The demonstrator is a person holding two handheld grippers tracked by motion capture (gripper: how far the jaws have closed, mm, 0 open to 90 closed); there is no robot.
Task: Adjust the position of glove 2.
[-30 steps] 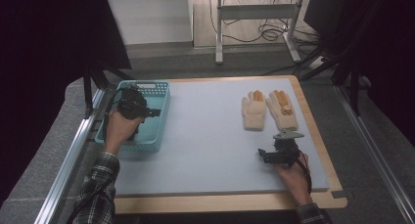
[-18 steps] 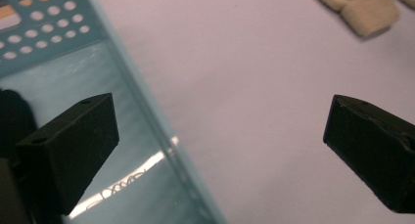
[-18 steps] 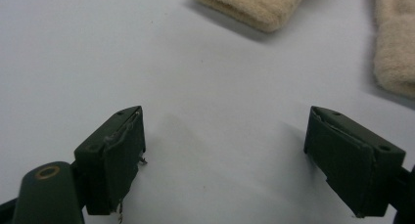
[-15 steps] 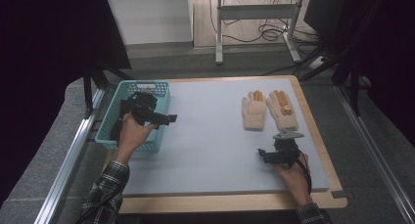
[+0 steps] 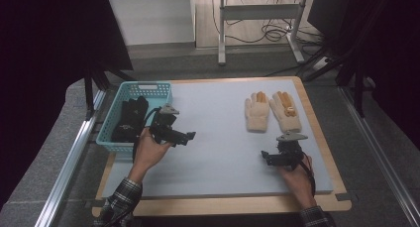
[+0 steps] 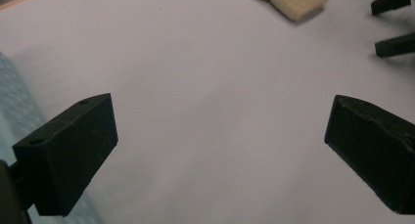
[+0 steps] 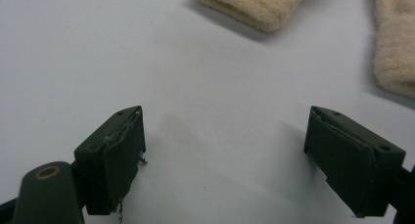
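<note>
Black gloves, seemingly, fill teal basket; left tool gapes empty.

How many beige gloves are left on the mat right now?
2. Both lie side by side at the far right of the mat: the left beige glove, and the right beige glove beside it. Dark gloves sit in the teal basket; their number is unclear.

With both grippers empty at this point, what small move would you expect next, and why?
Probably the right gripper moves forward toward the nearer beige glove. Its jaws stand open over bare mat, with that glove's cuff just ahead in the right gripper view. Black gloves already lie in the teal basket, and the open left gripper is beside the basket.
</note>
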